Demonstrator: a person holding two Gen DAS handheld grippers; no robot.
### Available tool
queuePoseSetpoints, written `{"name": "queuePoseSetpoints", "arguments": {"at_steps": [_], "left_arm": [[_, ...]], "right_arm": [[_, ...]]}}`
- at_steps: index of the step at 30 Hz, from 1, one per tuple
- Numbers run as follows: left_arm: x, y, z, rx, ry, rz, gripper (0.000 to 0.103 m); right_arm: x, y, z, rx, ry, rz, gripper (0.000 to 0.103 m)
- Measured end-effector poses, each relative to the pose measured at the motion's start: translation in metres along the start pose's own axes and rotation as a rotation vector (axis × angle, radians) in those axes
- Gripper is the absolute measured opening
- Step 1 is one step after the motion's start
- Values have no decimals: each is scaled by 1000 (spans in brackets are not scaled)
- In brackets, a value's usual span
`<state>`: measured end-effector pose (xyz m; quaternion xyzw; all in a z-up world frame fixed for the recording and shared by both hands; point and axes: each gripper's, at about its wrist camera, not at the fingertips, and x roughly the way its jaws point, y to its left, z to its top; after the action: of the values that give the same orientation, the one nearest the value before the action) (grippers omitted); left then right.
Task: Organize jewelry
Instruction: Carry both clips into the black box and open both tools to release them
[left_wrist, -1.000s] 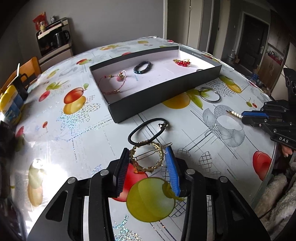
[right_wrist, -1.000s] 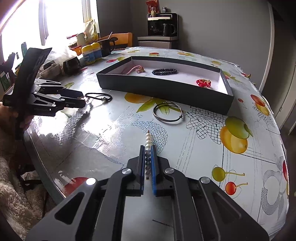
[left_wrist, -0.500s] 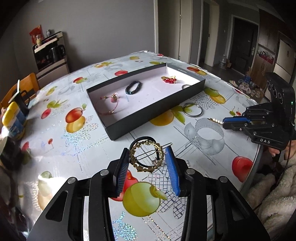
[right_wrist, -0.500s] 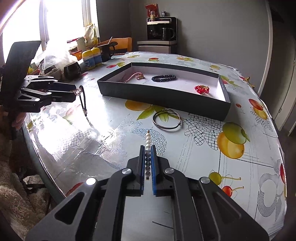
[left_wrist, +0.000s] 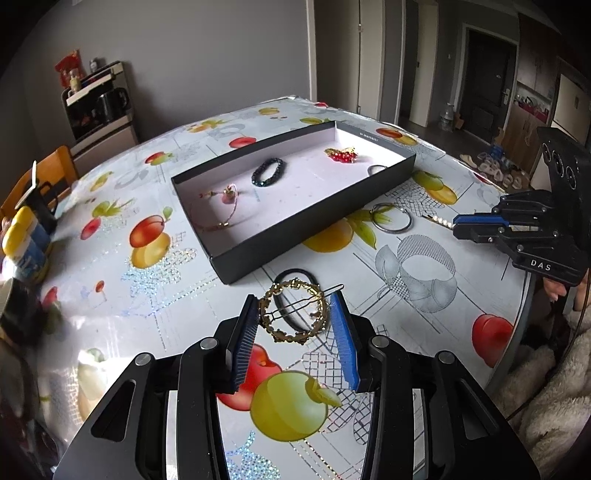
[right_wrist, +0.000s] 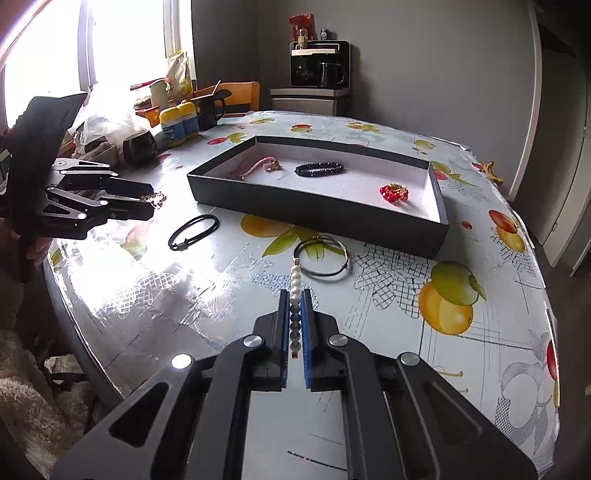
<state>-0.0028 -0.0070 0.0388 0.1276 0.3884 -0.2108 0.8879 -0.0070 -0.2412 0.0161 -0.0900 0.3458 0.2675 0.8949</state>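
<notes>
Lifted off the table since a second ago, the gold clip now hangs clamped between the left gripper pads, clear of the black band lying just below and ahead of it. The right gripper is pinched narrow on the pearl pin, unmoved, with the bangle just past its tips. Both pieces look picked; next, I judge, comes carrying each forward over the tray wall and releasing inside.
</notes>
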Motion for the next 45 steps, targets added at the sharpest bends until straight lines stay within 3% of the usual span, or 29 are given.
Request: {"name": "queuePoseSetpoints", "arguments": {"at_steps": [8, 15, 22, 28, 45], "left_arm": [[13, 9, 38, 19, -41, 17, 42], [49, 31, 64, -29, 2, 14, 42], [83, 49, 74, -102, 67, -4, 42], [96, 49, 74, -103, 109, -41, 42], [112, 55, 77, -136, 163, -96, 42]], "right_arm": [[-4, -10, 46, -43, -88, -44, 6], [16, -29, 82, -19, -115, -80, 6], [61, -53, 102, 48, -63, -90, 6], [96, -61, 105, 80, 15, -65, 6], [127, -70, 100, 133, 126, -51, 6]]}}
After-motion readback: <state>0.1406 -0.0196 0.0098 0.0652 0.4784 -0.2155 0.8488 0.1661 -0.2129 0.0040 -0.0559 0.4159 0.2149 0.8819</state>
